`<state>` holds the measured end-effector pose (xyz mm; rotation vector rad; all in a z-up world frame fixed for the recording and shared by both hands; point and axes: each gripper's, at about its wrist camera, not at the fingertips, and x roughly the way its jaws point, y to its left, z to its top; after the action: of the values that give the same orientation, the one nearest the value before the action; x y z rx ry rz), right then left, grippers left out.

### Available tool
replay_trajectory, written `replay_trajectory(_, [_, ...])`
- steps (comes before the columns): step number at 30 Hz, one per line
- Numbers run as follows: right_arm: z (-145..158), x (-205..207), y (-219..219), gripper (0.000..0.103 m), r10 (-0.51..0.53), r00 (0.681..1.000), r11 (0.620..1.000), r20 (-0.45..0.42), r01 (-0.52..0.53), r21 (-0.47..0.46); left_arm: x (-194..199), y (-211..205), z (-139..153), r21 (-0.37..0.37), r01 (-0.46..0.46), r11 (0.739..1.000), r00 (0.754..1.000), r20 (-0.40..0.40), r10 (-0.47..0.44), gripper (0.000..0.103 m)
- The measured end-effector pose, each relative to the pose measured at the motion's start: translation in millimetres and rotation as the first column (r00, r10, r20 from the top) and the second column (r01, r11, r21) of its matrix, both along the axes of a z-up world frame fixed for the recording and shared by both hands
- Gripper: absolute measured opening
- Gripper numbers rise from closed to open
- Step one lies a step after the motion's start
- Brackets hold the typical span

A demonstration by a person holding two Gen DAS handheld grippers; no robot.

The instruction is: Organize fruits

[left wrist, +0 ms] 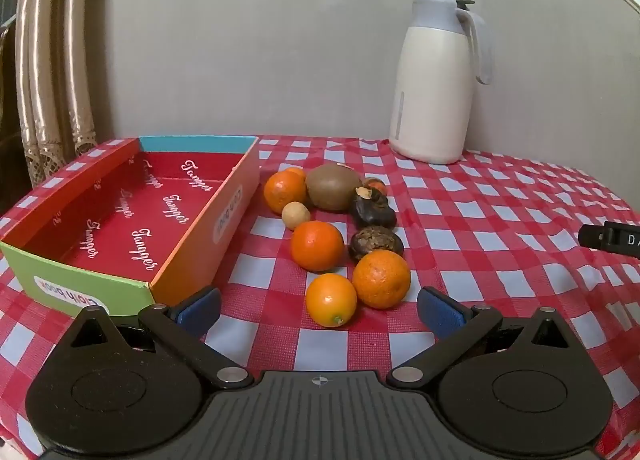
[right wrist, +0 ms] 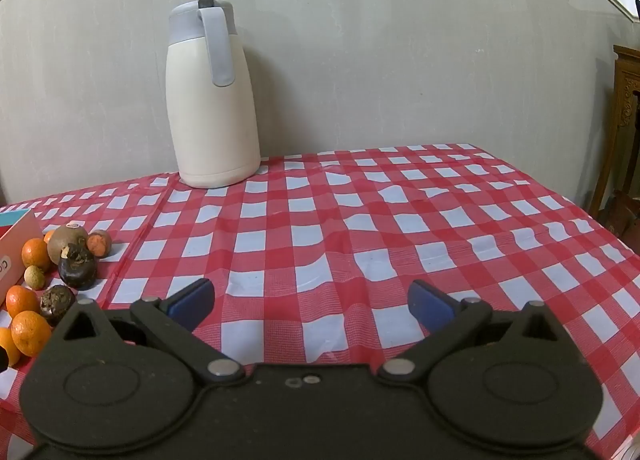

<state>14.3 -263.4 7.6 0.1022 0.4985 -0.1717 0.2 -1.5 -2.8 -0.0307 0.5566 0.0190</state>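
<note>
A pile of fruit lies on the red checked tablecloth: several oranges, the nearest orange just ahead of my left gripper, which is open and holds nothing. Behind it sit another orange, a brown kiwi, a small tan longan and two dark water chestnuts. An open red cardboard box stands left of the pile. In the right wrist view the pile is at the far left, with a dark chestnut, and my right gripper is open over bare cloth.
A cream thermos jug with a grey lid and handle stands at the back against the wall, also in the right wrist view as the jug. A curtain hangs at the left. The table's right edge meets wooden furniture.
</note>
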Motion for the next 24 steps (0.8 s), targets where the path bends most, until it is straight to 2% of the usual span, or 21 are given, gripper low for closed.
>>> replay_trajectory(24, [0.1, 0.1, -0.7, 0.103, -0.003, 1.000, 1.000, 0.001, 0.003, 0.003, 2.0, 1.2, -3.5, 0.003, -0.004, 1.000, 1.000, -0.012, 0.004, 0.103])
